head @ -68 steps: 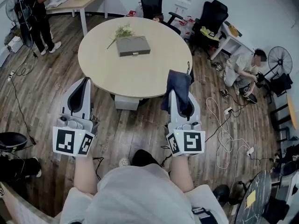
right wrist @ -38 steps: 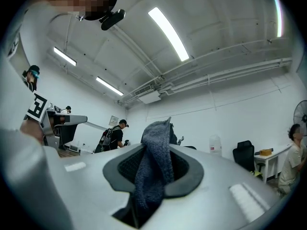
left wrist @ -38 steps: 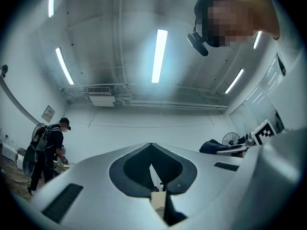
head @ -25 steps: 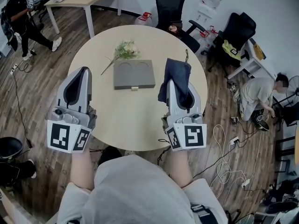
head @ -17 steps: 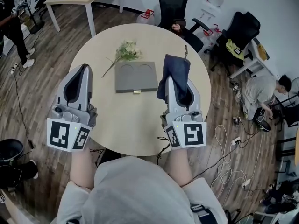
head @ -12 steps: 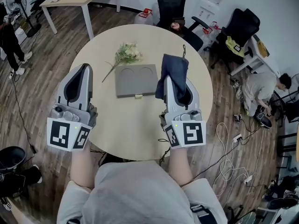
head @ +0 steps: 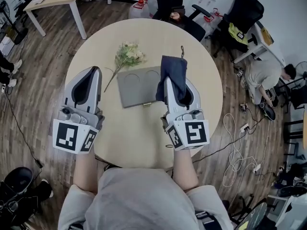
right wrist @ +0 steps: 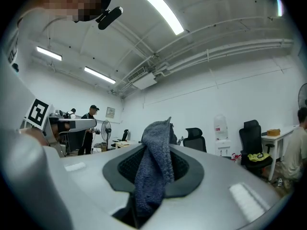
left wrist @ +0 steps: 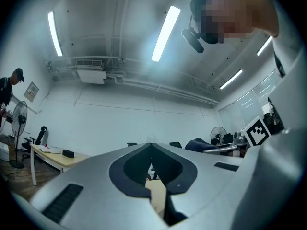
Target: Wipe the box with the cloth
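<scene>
Closer in: cloth (head: 172, 72) pinched in right gripper (head: 173, 86) now over box (head: 135, 86) right edge; left gripper (head: 94, 73) closed, empty, left of box; wipe next

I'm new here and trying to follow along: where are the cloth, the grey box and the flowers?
cloth (head: 172, 75), head view, middle of the dark blue fold.
grey box (head: 135, 86), head view, middle of its top.
flowers (head: 129, 54), head view, the pale blooms.

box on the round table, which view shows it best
The head view. It looks down on the grey box, flat on the table, with its lid visible except the right edge, which the cloth overlaps. The left gripper view and right gripper view look up at walls and ceiling and show none of the box.
</scene>
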{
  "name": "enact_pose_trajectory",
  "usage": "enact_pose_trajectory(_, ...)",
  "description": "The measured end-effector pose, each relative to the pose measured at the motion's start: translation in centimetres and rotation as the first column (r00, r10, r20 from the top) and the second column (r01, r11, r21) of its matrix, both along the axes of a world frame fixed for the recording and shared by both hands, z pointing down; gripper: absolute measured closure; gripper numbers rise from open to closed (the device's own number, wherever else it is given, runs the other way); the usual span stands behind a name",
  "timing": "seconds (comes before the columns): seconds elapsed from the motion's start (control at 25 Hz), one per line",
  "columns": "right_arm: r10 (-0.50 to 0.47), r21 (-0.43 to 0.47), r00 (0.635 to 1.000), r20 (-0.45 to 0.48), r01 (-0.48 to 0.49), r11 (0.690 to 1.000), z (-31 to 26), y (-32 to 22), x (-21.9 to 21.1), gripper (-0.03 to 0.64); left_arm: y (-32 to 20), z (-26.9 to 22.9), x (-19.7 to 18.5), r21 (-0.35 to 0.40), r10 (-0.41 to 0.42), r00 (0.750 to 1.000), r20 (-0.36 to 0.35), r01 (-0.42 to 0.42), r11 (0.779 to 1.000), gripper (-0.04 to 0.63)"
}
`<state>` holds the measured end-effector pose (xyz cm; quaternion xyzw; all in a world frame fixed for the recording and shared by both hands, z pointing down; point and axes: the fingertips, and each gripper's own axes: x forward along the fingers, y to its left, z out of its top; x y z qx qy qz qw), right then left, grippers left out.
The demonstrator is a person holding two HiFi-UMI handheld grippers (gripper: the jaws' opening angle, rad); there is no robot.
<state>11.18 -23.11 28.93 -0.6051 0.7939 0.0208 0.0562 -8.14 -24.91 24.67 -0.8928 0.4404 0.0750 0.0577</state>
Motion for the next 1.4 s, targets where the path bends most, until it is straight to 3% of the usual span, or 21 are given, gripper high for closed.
enact_pose_trajectory(0.32, 0.007, -0.177, 1.0, -0.01, -0.009, 0.984, 6.6, -4.3, -2.6, 0.528, -4.6, 4.8, -0.8, -0.094, 0.064, 0.998, -0.011, -0.064, 0.993, 0.588)
enact_pose_trajectory(0.64, -0.062, -0.331, 0.998, -0.023, 0.051, 0.942, 12.9, -9.0, -7.2, 0.526, -7.6, 8.0, -2.0, -0.156, 0.105, 0.994, -0.038, -0.109, 0.982, 0.588)
enact_pose_trajectory(0.88, -0.124, -0.451, 0.992, -0.012, 0.105, 0.886, 18.1, -12.2, -10.6, 0.518, -8.8, 9.9, -3.0, -0.197, 0.115, 0.992, -0.046, -0.122, 0.973, 0.588)
enact_pose_trajectory(1.24, -0.216, -0.623, 0.975, -0.046, 0.141, 0.769, 25.9, -13.6, -14.0, 0.512, -9.6, 12.6, -4.7, -0.252, 0.098, 0.993, -0.057, -0.11, 0.961, 0.588)
enact_pose_trajectory(1.4, -0.202, -0.652, 0.975, -0.088, 0.097, 0.752, 27.5, -13.9, -13.8, 0.483, -10.0, 13.2, -5.3, -0.263, 0.085, 0.994, -0.063, -0.098, 0.96, 0.588)
